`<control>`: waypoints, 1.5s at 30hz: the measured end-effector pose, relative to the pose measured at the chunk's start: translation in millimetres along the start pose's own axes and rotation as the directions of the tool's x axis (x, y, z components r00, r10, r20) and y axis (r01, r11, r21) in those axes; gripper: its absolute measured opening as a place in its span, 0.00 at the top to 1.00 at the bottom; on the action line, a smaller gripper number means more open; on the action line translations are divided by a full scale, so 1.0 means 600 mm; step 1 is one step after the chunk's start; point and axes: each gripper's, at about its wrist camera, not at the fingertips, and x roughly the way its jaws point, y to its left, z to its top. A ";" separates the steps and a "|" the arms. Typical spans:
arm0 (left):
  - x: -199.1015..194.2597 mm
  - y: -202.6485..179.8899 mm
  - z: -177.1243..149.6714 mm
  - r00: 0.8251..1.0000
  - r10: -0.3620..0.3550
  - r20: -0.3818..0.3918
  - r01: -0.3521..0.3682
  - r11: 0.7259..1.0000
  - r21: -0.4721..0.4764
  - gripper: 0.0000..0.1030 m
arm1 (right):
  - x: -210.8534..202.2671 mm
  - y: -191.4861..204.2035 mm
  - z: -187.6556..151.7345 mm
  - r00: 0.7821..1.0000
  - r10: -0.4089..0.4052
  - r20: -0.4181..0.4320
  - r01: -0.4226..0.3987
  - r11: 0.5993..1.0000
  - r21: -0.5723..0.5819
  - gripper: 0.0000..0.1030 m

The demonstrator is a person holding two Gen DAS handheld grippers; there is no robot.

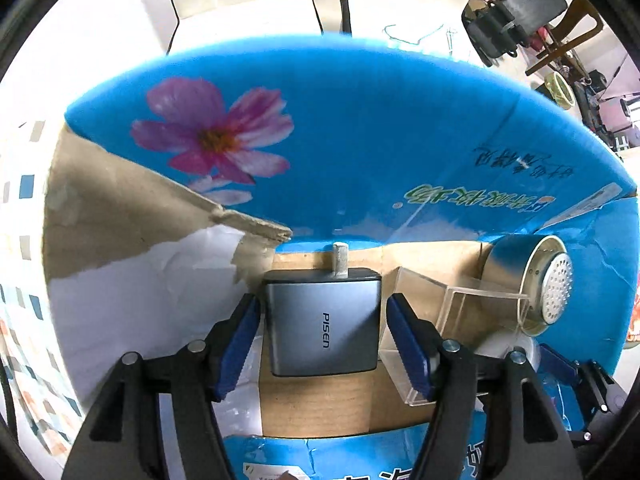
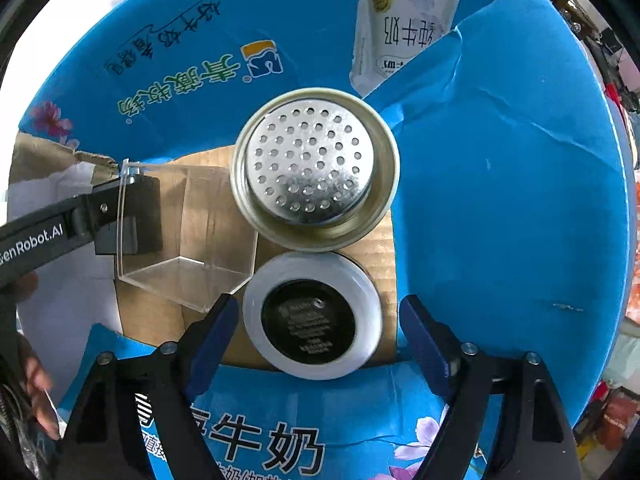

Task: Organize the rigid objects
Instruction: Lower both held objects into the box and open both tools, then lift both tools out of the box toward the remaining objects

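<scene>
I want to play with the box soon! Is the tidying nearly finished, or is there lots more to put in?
Four things already sit in the blue milk box: the grey PISEN charger, the clear plastic case, the holey metal strainer and the round white puck. Nothing is in hand: the left claw and right claw are both open, around the charger and puck. What remains outside is not visible.

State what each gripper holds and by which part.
Nothing is held. The left gripper has open jaws flanking the grey charger without gripping; the right gripper is open around the white disc.
</scene>
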 end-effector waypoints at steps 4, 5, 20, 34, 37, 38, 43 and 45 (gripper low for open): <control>-0.012 0.000 0.002 1.000 -0.011 0.014 0.010 1.000 0.005 0.28 | -0.012 0.003 -0.008 1.000 -0.015 0.006 0.015 1.000 -0.018 0.11; -0.010 0.001 -0.001 1.000 -0.006 0.019 0.006 1.000 0.005 0.27 | -0.017 0.004 -0.011 1.000 -0.025 0.013 0.025 0.999 -0.028 0.08; -0.107 0.015 -0.078 0.987 0.047 0.154 -0.050 0.999 0.015 0.00 | -0.117 0.014 -0.088 0.988 -0.005 0.153 0.019 0.995 -0.094 0.00; -0.209 -0.081 -0.215 0.950 0.066 0.306 -0.070 0.998 0.003 0.00 | -0.266 -0.103 -0.223 0.956 0.070 0.285 -0.041 0.993 -0.107 0.00; -0.220 -0.123 -0.245 0.944 0.057 0.324 -0.069 0.997 0.025 0.00 | -0.270 -0.153 -0.255 0.956 0.071 0.284 -0.050 0.995 -0.081 0.00; -0.219 -0.139 -0.255 0.944 0.056 0.326 -0.070 0.997 0.032 0.00 | -0.271 -0.180 -0.272 0.958 0.059 0.281 -0.043 0.997 -0.065 0.00; -0.182 -0.219 -0.313 0.962 0.034 0.272 -0.062 0.994 0.092 0.00 | -0.230 -0.293 -0.332 0.972 0.022 0.234 -0.030 0.999 0.029 0.00; -0.145 -0.252 -0.333 0.974 0.032 0.225 -0.060 0.991 0.118 0.00 | -0.202 -0.334 -0.362 0.976 0.024 0.215 -0.040 0.997 0.071 0.00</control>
